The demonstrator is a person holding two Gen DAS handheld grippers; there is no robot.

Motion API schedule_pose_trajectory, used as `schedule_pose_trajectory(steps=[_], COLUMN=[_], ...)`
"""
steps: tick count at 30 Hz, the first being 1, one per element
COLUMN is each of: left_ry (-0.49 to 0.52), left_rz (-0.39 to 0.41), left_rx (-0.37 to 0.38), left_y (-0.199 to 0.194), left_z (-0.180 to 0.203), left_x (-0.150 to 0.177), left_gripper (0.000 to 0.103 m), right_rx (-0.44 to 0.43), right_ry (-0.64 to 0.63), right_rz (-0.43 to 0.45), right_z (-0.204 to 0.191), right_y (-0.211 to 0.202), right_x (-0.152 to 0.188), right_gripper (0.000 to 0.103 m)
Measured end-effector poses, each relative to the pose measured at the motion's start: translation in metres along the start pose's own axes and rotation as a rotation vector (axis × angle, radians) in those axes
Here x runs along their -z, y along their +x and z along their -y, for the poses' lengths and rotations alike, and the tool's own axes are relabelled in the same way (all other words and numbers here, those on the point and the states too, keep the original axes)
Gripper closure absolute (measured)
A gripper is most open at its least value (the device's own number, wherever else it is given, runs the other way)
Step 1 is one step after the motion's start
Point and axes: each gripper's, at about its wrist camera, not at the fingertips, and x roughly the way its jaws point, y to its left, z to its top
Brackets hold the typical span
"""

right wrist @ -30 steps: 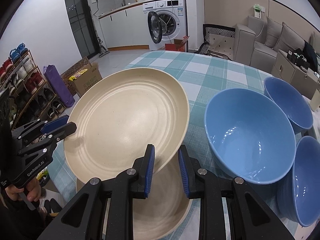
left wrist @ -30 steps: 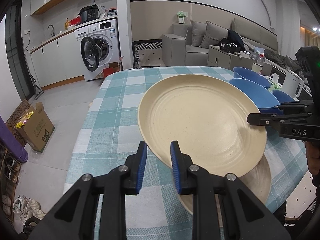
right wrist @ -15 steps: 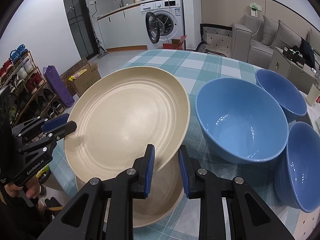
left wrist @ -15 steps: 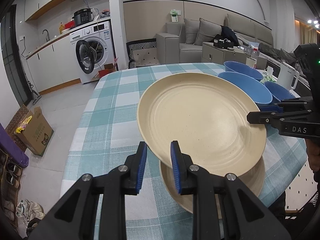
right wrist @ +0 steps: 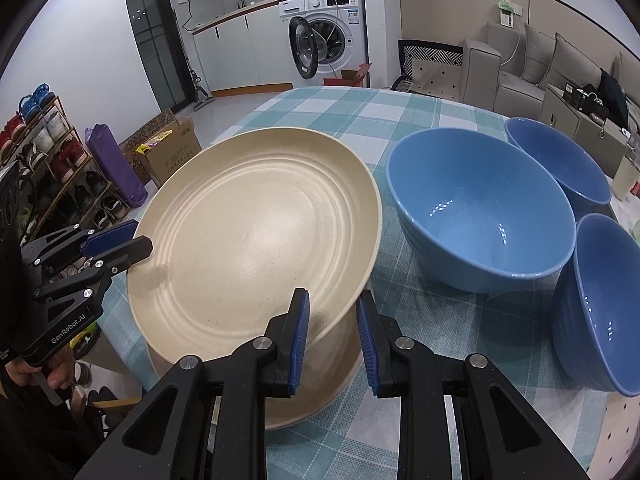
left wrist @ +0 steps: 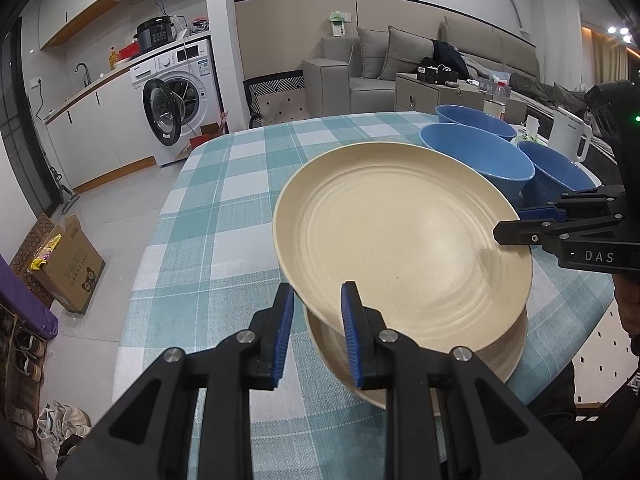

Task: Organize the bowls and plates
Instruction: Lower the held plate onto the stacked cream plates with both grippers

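Holding the top plate [left wrist: 400, 248] with both fingers' [left wrist: 352, 336] grips tight over the bottom plate [right wrist: 320, 376] near the counter [left wrist: 224, 208] edge, not stacked yet, blue bowls [right wrist: 480, 216] still apart.

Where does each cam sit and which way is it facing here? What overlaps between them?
Left wrist: rides the left gripper, aimed down and forward across the checked table toward the sofa; the right gripper shows at the right edge.
Right wrist: rides the right gripper, aimed down toward the washing machine; the left gripper and a hand show at the left.
Shared: the held cream plate over a second plate, and three blue bowls.
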Motion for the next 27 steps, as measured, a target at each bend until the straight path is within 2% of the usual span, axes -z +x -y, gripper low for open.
schedule_pose_trajectory(steps=[13,27], left_ry=[0.019,0.025], left_rz=[-0.027,-0.049], left_rx=[0.005,0.005], left_y=[0.001,0.003], left_z=[0.005,0.01], left_x=[0.015,0.024], left_gripper=[0.081,0.081], right_rx=[0.013,0.069], right_ry=[-0.007,-0.046], right_rz=[-0.045,-0.072], right_z=[-0.005,-0.013], right_y=[0.007,0.013], right_x=[0.022,0.029], right_gripper=[0.078,0.078])
